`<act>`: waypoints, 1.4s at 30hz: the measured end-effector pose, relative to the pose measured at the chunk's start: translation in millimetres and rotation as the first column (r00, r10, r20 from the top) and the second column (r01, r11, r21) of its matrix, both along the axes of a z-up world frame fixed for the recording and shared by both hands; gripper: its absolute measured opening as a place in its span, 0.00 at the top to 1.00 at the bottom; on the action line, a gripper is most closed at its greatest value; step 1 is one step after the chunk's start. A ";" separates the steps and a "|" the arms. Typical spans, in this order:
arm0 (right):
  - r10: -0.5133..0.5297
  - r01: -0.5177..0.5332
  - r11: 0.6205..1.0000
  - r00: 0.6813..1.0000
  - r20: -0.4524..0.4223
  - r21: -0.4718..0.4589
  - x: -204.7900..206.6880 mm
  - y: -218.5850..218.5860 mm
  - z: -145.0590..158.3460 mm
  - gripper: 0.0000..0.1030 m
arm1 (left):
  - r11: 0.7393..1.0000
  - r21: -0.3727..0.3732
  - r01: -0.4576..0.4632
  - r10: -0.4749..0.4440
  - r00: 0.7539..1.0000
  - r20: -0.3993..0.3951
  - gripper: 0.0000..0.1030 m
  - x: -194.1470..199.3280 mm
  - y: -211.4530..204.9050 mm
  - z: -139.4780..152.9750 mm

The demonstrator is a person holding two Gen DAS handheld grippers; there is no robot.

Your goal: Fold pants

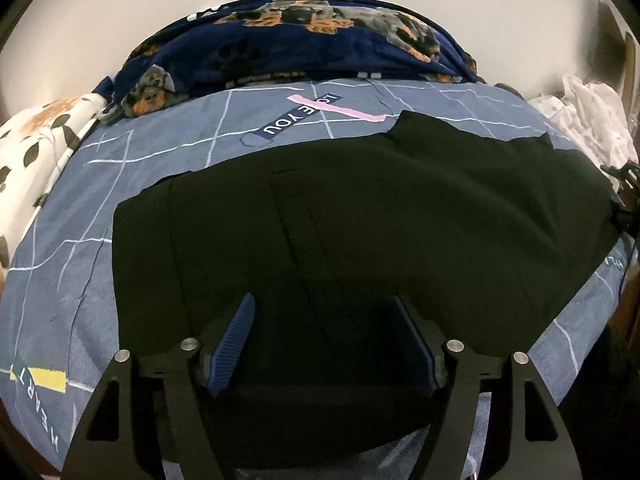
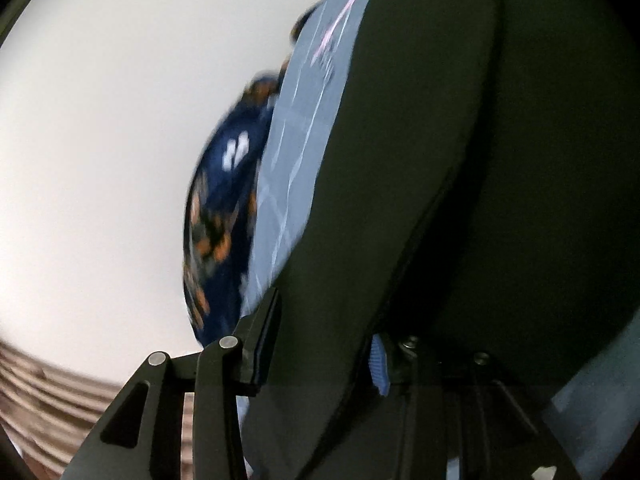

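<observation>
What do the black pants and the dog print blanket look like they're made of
The black pants look like a smooth, matte woven fabric, possibly a suiting blend: they lie flat with crisp seams and no sheen. The dog print blanket looks like plush fleece, judging by its soft, fuzzy surface and thick rounded folds.

Black pants (image 1: 360,220), blue grid-lined bedsheet (image 1: 160,152), navy dog-print blanket (image 1: 300,40)

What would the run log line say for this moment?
black fabric pants flat on blue grid-print bedsheet | left tongs open over them | right tongs gripping pants edge
</observation>
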State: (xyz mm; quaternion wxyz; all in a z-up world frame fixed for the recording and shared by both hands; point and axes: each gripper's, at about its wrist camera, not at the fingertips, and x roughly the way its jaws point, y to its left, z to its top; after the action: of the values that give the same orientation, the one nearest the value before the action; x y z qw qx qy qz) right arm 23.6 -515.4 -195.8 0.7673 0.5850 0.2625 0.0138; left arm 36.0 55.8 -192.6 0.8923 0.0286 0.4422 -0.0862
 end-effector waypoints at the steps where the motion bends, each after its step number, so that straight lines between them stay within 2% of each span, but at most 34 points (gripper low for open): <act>1: -0.027 0.027 1.000 1.000 0.003 0.001 -0.3 -14.3 1.9 0.64 | 1.000 -0.001 0.003 -0.003 1.000 -0.004 0.30 0.7 -0.1 0.1; 5: -0.093 0.092 0.995 0.996 -0.014 -0.028 0.8 -65.1 6.2 0.64 | 1.000 0.007 0.016 -0.016 1.000 -0.015 0.30 1.8 -0.6 0.8; 8: -0.072 0.071 0.996 0.997 -0.030 -0.045 9.8 -83.1 8.0 0.68 | 1.000 0.004 0.018 -0.018 1.000 -0.022 0.30 2.0 -0.2 1.1; 11: -0.052 0.046 0.996 0.996 -0.072 -0.073 22.2 -89.2 7.1 0.82 | 1.000 0.010 0.021 -0.021 1.000 -0.022 0.30 2.0 -1.1 0.8; 12: -0.058 0.050 0.995 0.995 -0.086 -0.083 23.1 -91.6 6.2 0.90 | 1.000 0.012 0.021 -0.021 1.000 -0.022 0.30 2.0 -1.3 0.5; 13: -0.065 0.057 0.994 0.993 -0.095 -0.091 23.0 -93.7 5.4 0.93 | 1.000 0.015 0.022 -0.021 0.999 -0.023 0.29 2.1 -1.9 0.5; 18: -0.109 0.105 0.987 0.994 -0.027 -0.123 -3.7 -101.2 10.4 0.95 | 1.000 0.006 0.019 -0.019 0.999 -0.032 0.29 3.0 -1.7 0.4; 26: -0.200 0.202 0.977 0.979 0.032 -0.061 -71.8 -110.9 4.5 0.95 | 1.000 0.010 0.029 -0.029 0.999 -0.035 0.29 2.7 -1.2 0.5; 31: -0.228 0.227 0.972 0.974 -0.010 -0.056 -90.6 -116.2 -5.5 0.95 | 1.000 0.007 0.027 -0.026 0.999 -0.036 0.29 2.8 -0.6 0.8; 33: -0.238 0.238 0.971 0.971 -0.033 -0.022 -97.9 -120.3 -16.0 0.97 | 1.000 0.008 0.028 -0.028 0.999 -0.035 0.29 2.3 -0.7 0.6; 42: -0.249 0.247 0.968 0.968 -0.027 -0.049 -101.7 -119.2 -7.8 0.97 | 1.000 0.001 0.029 -0.029 0.999 -0.045 0.29 2.7 0.2 1.9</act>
State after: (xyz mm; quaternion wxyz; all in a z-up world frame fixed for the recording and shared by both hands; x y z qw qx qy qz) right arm -78.1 -634.6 -203.5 0.7715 0.5960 0.2002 -0.0978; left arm 38.7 55.9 -190.7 0.8808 0.0337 0.4618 -0.0995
